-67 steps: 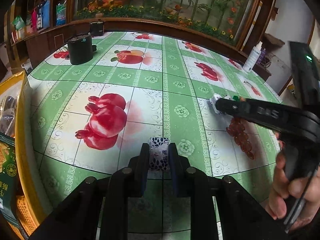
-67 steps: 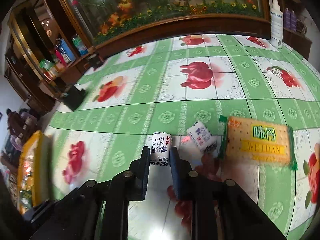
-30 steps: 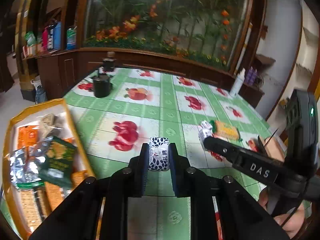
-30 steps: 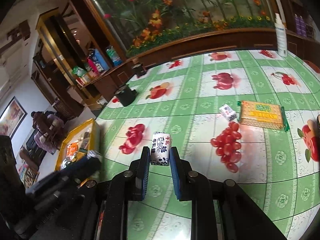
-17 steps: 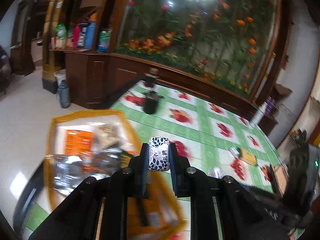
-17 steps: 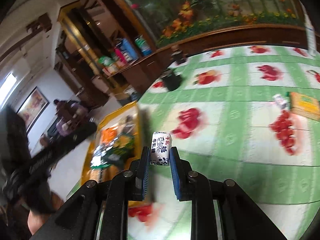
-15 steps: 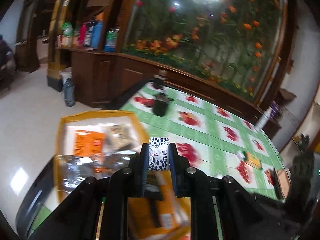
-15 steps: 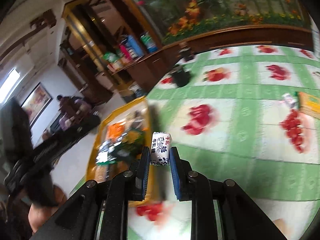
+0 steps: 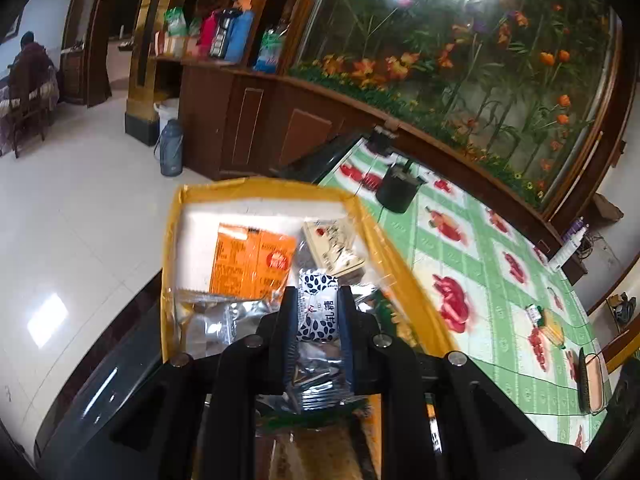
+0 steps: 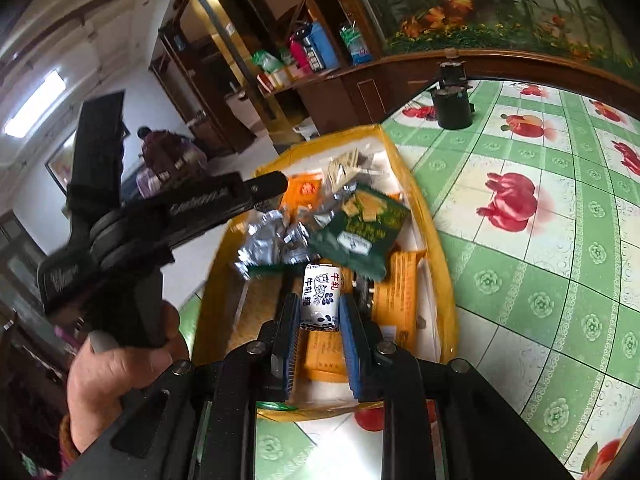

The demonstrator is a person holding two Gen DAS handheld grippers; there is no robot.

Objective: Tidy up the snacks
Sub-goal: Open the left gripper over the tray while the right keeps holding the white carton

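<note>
- Candy first: the left gripper (image 9: 318, 316) is pinching a small nougat candy (image 9: 318, 312) in a white wrapper with dark leaf-shaped spots, and it hangs right over the yellow tray (image 9: 170, 248).
- Right gripper (image 10: 320, 300) is doing the same thing, jaws clamped on a second nougat candy (image 10: 321, 295), white wrapper with red characters and blue print, also above the yellow tray (image 10: 442, 264), toward its near end.
- From the right wrist view you can see the left gripper's black body (image 10: 180, 216) over the tray's left edge, with the person's left hand (image 10: 116, 376) wrapped around the handle.
- Inside the tray it's a pile: an orange packet (image 9: 252, 264) toward the far end, a beige box (image 9: 334, 248) next to it on the side nearer the tablecloth, crinkly silver wrappers (image 10: 272, 244) and a dark green snack bag (image 10: 360, 236) in the middle.
- More orange packets (image 10: 394, 296) lie flat at the tray's near end, right under the right candy.
- Tray sits at the edge of a table with a green checked tablecloth (image 10: 532, 248) printed with red fruit.
- Well apart from the tray, out on the cloth, there's a yellow cracker pack (image 9: 554, 330) with a small candy (image 9: 534, 313) just beside it.
- Black round container (image 10: 454, 108) stands on the cloth beyond the tray's far corner.
</note>
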